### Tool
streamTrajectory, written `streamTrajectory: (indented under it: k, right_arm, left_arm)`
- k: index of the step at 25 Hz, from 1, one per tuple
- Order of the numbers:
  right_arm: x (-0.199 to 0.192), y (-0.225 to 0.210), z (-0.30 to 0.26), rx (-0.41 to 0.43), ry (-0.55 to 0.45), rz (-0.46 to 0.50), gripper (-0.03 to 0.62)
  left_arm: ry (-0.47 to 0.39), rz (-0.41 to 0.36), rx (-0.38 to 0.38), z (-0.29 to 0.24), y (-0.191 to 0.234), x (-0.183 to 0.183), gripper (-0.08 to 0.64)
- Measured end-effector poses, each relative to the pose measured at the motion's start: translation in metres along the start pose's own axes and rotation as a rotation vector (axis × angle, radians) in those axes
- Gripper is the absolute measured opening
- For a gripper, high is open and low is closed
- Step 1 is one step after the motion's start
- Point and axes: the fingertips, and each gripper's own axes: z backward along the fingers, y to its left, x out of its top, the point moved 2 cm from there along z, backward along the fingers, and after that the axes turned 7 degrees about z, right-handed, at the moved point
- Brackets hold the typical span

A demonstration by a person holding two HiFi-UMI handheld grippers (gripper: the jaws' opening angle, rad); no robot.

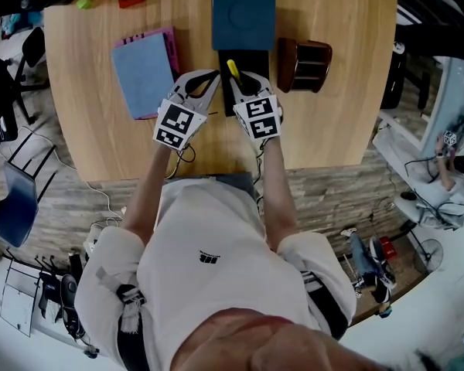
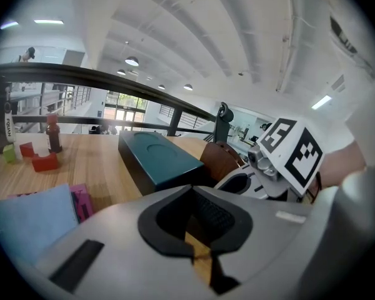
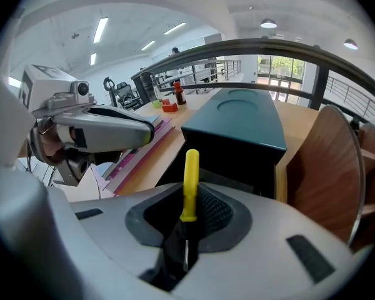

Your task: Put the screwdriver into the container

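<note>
A screwdriver with a yellow handle (image 1: 233, 69) stands between the jaws of my right gripper (image 1: 244, 82), which is shut on it. In the right gripper view the yellow handle (image 3: 190, 183) points up and forward out of the dark pads (image 3: 215, 211). The black open container (image 1: 246, 62) lies right under and ahead of that gripper, against a teal box (image 1: 243, 10); its near rim (image 3: 237, 180) shows just beyond the jaws. My left gripper (image 1: 209, 77) hovers beside it to the left, jaws together with nothing between them.
A brown wooden organizer (image 1: 303, 64) stands right of the container. A blue notebook on a pink one (image 1: 145, 72) lies left. Red and green blocks (image 1: 127, 0) sit at the table's far left corner. The table edge (image 1: 216, 175) is near my body.
</note>
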Motion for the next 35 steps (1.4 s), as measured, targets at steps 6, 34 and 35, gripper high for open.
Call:
streamTrajectory:
  k: [6,34,35]
  right_arm:
    - [-0.007,-0.001,-0.007,0.004,0.023,-0.024,0.060]
    - [-0.015,-0.003,-0.019,-0.055,0.010,-0.003,0.074]
    - [-0.015,-0.002,-0.019,-0.059,0.009,0.004,0.076]
  left_arm:
    - [0.005,0.006,0.005,0.001,0.003,-0.004,0.003]
    - [-0.006,-0.031,0.012,0.016,-0.005,0.004,0.004]
    - [-0.008,-0.035,0.013,0.018,-0.006,0.005,0.003]
